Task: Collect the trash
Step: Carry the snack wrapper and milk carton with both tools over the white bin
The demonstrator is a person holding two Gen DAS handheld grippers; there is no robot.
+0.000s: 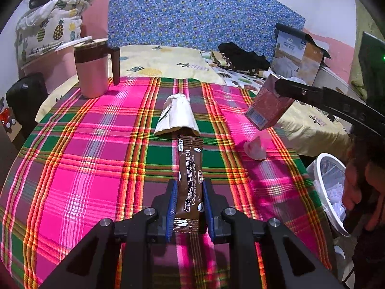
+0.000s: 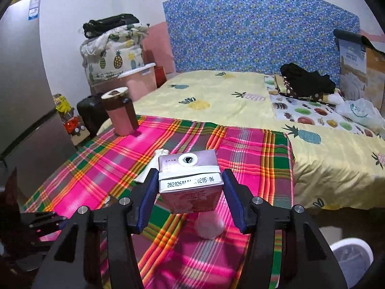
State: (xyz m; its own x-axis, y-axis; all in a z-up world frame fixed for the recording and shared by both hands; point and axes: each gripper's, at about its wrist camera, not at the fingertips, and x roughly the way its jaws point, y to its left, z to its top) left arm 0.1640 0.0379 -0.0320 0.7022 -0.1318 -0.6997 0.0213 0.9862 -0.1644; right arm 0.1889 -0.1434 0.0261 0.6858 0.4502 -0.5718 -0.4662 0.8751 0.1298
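right tongs (image 2: 190, 190) around boxy carton (image 2: 190, 185)

You're getting even, fairly bright indoor light with oversaturated pinks glowing on the plaid cloth (image 1: 96, 144). The fisheye is bending edges and blacking out corners. The mug (image 1: 92, 68) is casting a soft shadow; near foreground is smearing slightly.

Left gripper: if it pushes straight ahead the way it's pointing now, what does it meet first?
The left gripper is shut on the brown coffee sachet, whose far end nearly touches the crumpled white paper bag on the plaid tablecloth. Going on, the sachet tip would probably meet that bag first, though depth is uncertain.
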